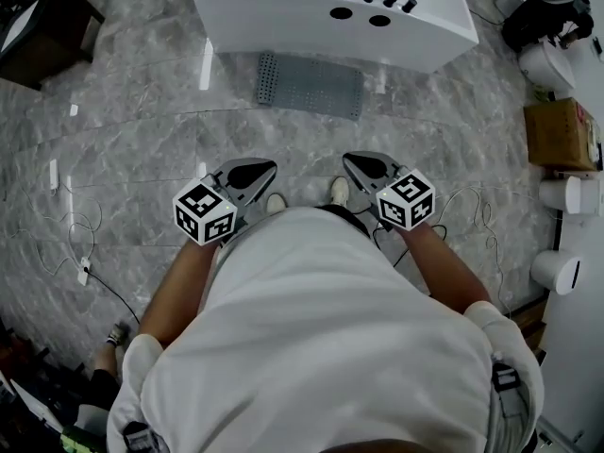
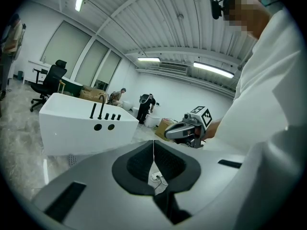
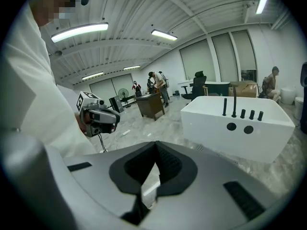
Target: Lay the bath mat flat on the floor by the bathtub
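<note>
The grey perforated bath mat [image 1: 310,85] lies flat on the marble floor right in front of the white bathtub [image 1: 283,17]. A corner of the mat [image 2: 71,158] shows under the tub [image 2: 81,128] in the left gripper view. Both grippers are held close to the person's waist, well back from the mat. My left gripper [image 1: 253,170] is shut with nothing in it, its pads [image 2: 144,159] meeting along a thin seam. My right gripper [image 1: 363,165] is likewise shut and empty, with its jaws closed in front of the tub [image 3: 240,128].
Cables [image 1: 71,225] trail over the floor at the left. A dark desk [image 1: 38,26] stands at the far left. A cardboard box [image 1: 559,132] and white cylinders [image 1: 566,194] line the right side. Several people stand far off in the room.
</note>
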{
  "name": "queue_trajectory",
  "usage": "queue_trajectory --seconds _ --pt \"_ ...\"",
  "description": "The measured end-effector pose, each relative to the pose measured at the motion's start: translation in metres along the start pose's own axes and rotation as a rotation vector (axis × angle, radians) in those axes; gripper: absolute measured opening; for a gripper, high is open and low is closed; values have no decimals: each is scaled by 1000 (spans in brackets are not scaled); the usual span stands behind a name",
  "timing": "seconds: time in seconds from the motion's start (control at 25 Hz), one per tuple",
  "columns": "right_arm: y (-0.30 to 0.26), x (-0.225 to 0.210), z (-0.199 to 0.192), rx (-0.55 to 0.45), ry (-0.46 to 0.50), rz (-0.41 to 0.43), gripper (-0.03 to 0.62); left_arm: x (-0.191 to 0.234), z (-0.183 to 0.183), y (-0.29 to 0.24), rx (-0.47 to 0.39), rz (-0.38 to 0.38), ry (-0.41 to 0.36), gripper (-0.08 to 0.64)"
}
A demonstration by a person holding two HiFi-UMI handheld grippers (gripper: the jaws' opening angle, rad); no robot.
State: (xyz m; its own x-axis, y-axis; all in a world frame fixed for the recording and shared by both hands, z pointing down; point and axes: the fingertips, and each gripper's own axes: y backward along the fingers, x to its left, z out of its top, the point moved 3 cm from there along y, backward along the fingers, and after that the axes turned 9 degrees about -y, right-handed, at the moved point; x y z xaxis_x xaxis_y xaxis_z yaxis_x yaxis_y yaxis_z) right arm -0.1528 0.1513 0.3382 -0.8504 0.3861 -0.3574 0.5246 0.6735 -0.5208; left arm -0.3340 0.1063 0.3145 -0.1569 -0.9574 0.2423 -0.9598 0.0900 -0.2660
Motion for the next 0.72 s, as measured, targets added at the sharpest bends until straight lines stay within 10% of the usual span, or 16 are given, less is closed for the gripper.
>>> queue_trajectory --seconds 0.72 --pt "15 10 -2 -18 -15 -118 8 11 0 -6 -22 -134 -10 18"
